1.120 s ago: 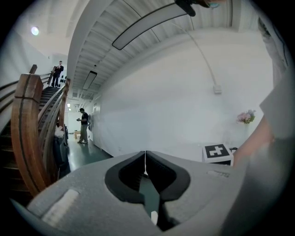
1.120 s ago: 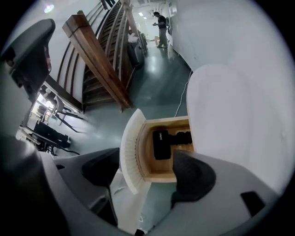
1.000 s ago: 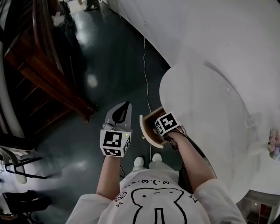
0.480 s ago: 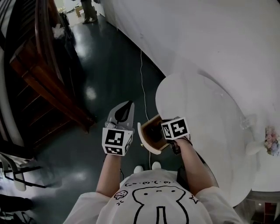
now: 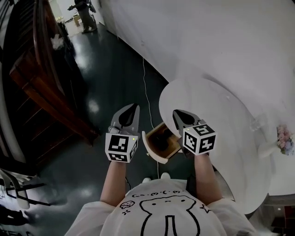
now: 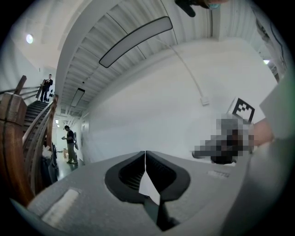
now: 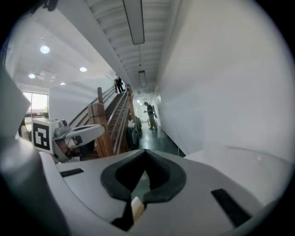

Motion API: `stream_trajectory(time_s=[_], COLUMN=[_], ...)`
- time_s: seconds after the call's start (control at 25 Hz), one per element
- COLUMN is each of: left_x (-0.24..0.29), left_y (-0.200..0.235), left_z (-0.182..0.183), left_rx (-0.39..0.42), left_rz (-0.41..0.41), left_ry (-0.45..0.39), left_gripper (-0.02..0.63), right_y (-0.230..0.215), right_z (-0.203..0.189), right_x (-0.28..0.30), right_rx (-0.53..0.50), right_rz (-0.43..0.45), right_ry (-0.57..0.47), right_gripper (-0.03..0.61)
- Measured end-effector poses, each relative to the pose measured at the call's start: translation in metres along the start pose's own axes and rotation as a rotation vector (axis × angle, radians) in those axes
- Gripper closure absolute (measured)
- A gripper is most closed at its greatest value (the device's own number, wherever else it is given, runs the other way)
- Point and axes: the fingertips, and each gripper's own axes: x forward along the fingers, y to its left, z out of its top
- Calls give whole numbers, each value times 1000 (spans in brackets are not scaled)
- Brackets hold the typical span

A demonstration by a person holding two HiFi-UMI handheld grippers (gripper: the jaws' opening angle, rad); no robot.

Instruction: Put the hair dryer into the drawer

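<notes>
A small wooden drawer (image 5: 152,151) stands pulled open under the edge of the round white table (image 5: 216,124). In it lies a dark shape, the hair dryer (image 5: 162,137). My right gripper (image 5: 175,113) hovers above the drawer's right side and points forward, its jaws shut with nothing between them (image 7: 146,155). To the left of the drawer, over the dark floor, my left gripper (image 5: 133,107) is also shut and empty (image 6: 145,155). Each gripper shows at the edge of the other's view.
A dark wooden staircase (image 5: 37,78) runs along the left. A thin white cable (image 5: 148,92) trails over the glossy floor beside the white wall. A person (image 5: 83,14) stands far down the hall. Flowers (image 5: 284,139) sit at the table's right.
My right gripper has lifted up out of the drawer and swung from pointing down to pointing forward. The left gripper has risen a little. The drawer's inside now shows.
</notes>
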Motion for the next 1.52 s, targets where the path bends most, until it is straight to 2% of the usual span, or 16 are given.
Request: stream_trajectory(time_s=[0.12, 0.28, 0.64, 0.84, 1.16, 1.52], left_x=[0, 1, -5, -13, -18, -17], left_y=[-3, -4, 9, 19, 25, 26], left_z=[11, 25, 62, 84, 112, 120], left_rx=[16, 30, 84, 111, 126, 133], left_rz=[-2, -1, 34, 61, 64, 62], left_ry=[-24, -55, -146, -197, -257, -270], left_gripper=[598, 598, 598, 598, 598, 598], right_y=[0, 1, -15, -17, -14, -11], right_z=[33, 64, 111, 132, 144, 152], right_x=[-19, -41, -89, -112, -129, -137], right_rx=[-96, -209, -279, -372, -386, -429], right_rz=[-43, -104, -210, -274, -300, -305], right_ry=[-151, -283, -439, -476, -505, -530], right_gripper=[581, 581, 581, 581, 581, 581])
